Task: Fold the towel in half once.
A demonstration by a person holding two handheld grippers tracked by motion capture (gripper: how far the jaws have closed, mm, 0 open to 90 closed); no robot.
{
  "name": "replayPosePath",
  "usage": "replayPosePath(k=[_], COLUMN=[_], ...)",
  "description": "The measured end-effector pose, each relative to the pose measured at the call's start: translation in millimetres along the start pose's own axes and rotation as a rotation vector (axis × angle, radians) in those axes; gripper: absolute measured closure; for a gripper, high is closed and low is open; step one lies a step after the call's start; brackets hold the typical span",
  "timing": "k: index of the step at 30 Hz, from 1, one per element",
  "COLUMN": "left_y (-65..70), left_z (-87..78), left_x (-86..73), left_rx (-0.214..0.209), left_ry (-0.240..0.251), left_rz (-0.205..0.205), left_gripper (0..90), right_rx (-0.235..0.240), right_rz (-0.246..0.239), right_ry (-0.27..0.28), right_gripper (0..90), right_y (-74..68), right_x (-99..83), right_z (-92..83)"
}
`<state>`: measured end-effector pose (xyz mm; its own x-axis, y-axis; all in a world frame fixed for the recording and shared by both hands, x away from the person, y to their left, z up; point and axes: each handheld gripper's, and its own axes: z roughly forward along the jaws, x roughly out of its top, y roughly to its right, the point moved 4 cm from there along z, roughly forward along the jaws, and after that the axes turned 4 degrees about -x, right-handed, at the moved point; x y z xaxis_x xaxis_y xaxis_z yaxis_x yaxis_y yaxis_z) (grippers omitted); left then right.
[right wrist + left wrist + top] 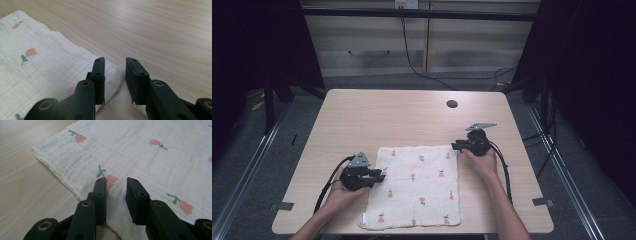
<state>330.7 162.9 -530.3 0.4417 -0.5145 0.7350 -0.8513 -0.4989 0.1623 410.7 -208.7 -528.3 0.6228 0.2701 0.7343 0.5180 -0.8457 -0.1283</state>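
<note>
One white crinkled cotton cloth with pink flower prints (pixel 419 186) lies on one pale wooden table (pixel 377 112). My left gripper (pixel 379 174) and right gripper (pixel 455 146), two in all, stand part-open at its left edge and far right corner, gripping nothing.

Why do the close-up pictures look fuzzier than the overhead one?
High view: even light on the table, dark surroundings. Left gripper view: the black jaws are soft, the cloth crisper farther off. Right gripper view: the same near blur, wood grain clear beyond.
</note>
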Motion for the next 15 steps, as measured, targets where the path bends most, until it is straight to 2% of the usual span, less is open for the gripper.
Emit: replayPosePath(k=[3,4,8,11,13,15], left_y=[0.2,0.0,-2.2,-4.6,-9.6,-16.2], left_z=[-1.1,-0.8,-1.6,-3.2,-8.2,-15.3], left_x=[-0.3,0.0,0.3,3.2,10.5,20.5], left_rx=[-0.001,-0.001,-0.009,-0.001,0.002,-0.004], left_ry=[-0.013,-0.006,-0.013,-0.011,0.017,0.061], left_rz=[0.003,-0.009,-0.019,-0.031,-0.051,-0.072], left_gripper=[70.1,70.9,73.0,68.7,67.7,71.6], right_rx=[-0.011,-0.018,-0.005,-0.002,0.000,0.001], right_rz=[-0.001,-0.008,0.000,-0.011,-0.008,-0.010], right_ry=[-0.019,-0.030,-0.020,-0.018,-0.007,0.000], right_gripper=[71.0,74.1,85.7,88.2,88.5,88.5], right_y=[-0.1,-1.0,-2.7,-4.6,-5.0,-5.0], right_x=[-2.6,-3.9,-4.7,-4.7,-3.0,-1.6], right_z=[4.1,5.5,6.0,6.3,5.0,2.9])
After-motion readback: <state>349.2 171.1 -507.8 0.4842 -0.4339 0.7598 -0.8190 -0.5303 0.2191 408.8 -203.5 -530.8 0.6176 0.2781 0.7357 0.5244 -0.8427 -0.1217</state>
